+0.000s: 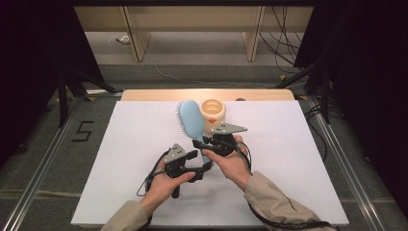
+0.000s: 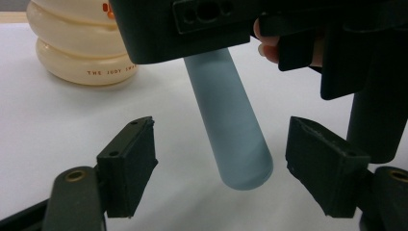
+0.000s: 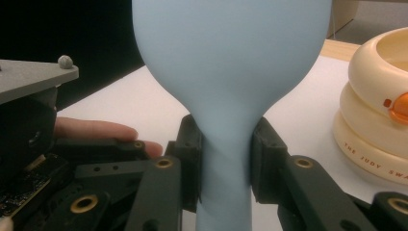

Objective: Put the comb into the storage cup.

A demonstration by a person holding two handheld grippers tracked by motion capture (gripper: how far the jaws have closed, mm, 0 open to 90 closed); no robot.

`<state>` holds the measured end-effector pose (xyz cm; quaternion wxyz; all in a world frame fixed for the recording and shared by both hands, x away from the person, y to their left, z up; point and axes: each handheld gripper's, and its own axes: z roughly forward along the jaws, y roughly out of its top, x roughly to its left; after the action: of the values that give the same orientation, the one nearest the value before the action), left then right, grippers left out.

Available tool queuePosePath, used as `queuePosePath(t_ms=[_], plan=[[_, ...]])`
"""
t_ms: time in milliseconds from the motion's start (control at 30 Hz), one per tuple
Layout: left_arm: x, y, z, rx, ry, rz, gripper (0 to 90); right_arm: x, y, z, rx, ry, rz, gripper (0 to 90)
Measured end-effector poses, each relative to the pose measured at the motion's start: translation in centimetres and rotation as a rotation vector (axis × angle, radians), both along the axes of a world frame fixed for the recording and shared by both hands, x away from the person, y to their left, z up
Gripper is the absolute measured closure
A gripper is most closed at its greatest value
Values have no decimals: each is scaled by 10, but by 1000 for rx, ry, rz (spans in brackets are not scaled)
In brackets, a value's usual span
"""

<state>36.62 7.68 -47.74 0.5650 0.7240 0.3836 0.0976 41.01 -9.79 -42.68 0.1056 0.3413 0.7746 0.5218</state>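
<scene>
A light blue hairbrush (image 1: 189, 118) is held just above the white board, bristles facing left, head pointing away from me. My right gripper (image 1: 208, 143) is shut on its narrow neck; in the right gripper view both pads press on the neck (image 3: 226, 163) below the broad back of the hairbrush (image 3: 231, 72). My left gripper (image 1: 204, 166) sits just below and left of it. In the left gripper view its jaws stand open on either side of the handle's rounded end (image 2: 235, 134), with gaps on both sides and no pad touching.
A cream ribbed cup (image 1: 212, 111) with an orange mark stands right of the brush head, near the far edge of the white board (image 1: 288, 144); it also shows as the cup (image 2: 72, 53) and the cup (image 3: 375, 120). Dark stands and cables flank the table.
</scene>
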Motion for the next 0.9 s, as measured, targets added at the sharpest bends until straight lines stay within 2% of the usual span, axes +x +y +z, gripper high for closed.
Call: queuePosePath(t_ms=[500, 900], plan=[[2, -4, -1, -13, 3, -5, 327, 0, 0, -1, 0, -1, -2, 702], [2, -6, -2, -33, 7, -1, 413, 1, 1, -2, -4, -3, 0, 702]])
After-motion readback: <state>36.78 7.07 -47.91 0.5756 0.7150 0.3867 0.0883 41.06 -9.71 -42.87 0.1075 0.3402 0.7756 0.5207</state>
